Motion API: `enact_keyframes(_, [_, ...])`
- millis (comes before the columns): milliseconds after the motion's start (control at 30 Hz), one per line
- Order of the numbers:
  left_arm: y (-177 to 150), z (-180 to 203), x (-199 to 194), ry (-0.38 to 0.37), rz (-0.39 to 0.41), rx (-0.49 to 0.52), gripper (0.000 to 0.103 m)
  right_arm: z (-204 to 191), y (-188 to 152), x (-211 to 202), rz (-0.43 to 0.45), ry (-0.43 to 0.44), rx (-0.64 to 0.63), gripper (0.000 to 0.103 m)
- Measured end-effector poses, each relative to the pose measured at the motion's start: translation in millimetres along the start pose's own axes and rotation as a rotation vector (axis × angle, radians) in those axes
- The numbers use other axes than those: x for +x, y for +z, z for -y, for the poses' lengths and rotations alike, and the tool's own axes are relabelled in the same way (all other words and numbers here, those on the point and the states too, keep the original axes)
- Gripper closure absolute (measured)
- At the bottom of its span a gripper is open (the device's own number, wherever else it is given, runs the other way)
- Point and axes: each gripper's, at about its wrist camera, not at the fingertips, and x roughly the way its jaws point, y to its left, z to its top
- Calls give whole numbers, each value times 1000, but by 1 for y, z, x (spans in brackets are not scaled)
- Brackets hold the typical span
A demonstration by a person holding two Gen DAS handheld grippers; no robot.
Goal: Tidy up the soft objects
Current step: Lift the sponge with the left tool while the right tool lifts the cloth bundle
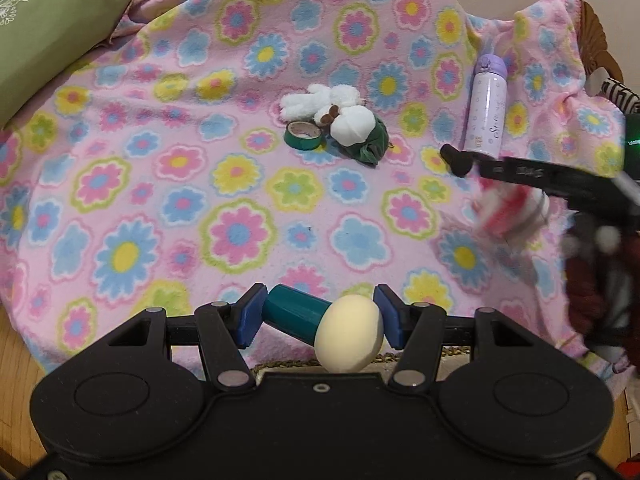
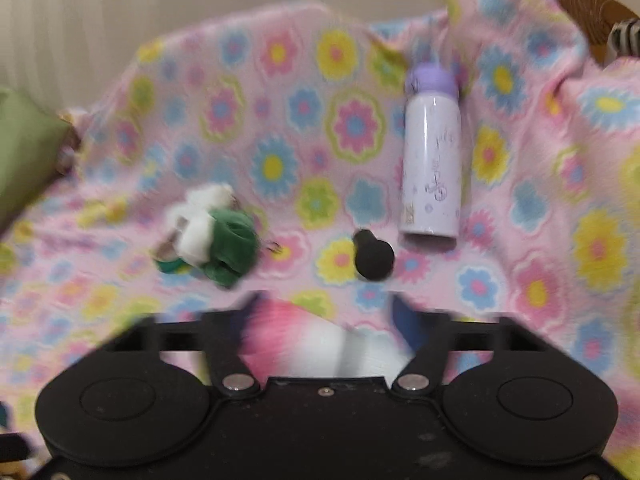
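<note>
Both grippers are loaded, so the sorting looks partly under way rather than finished. The left gripper (image 1: 318,316) is clamped narrow across a mushroom-shaped soft toy (image 1: 320,326), its teal stem against the left pad and its cream cap against the right, held at the near edge of the flowered blanket (image 1: 160,168). The right gripper (image 2: 326,320) is closed on a pink-and-white soft thing (image 2: 316,340); that view is smeared by motion, so what exactly it is cannot be told, though in the left wrist view it shows as a red-and-white blur under the right gripper's fingers at the right side. Still lying on the blanket, around the middle, are a white plush animal (image 1: 320,100) touching a white-and-green soft toy (image 1: 360,132), with a green tape roll (image 1: 304,135) just beside them. Farther right lie a purple bottle (image 1: 486,112) and, near its base, a small black knob-like thing (image 2: 372,256). Both grippers tilt downward toward the blanket, the right one well apart from the left.
</note>
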Motion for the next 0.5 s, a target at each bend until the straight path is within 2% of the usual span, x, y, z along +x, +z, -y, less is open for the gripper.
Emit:
enact_keyframes(33, [0, 1, 1, -4, -6, 2, 47, -2, 2, -4, -24, -2, -8, 80])
enact_keyframes(100, [-2, 1, 5, -11, -19, 10, 47, -4, 0, -8, -64, -5, -22, 80])
enact_keyframes(133, [-4, 2, 8, -10, -29, 11, 47, -4, -3, -7, -73, -7, -36, 72])
enact_keyframes(200, [-6, 3, 14, -12, -48, 8, 47, -5, -16, 12, -110, -64, -87, 58])
enact_keyframes(233, [-7, 3, 17, -17, -59, 4, 47, -6, -24, 25, -140, -99, -109, 58])
enact_keyframes(267, [-9, 3, 18, -20, -63, 2, 47, -4, -28, 38, -174, -97, -107, 62])
enact_keyframes(333, [-10, 4, 18, -14, -61, 5, 47, 5, -26, 47, -140, -40, -44, 65])
enact_keyframes(433, [-9, 2, 20, -6, -68, -3, 47, 3, -20, 63, -94, -103, -72, 64])
enact_keyframes(500, [-8, 2, 21, -4, -70, -2, 47, 3, -18, 71, -99, -62, -52, 64])
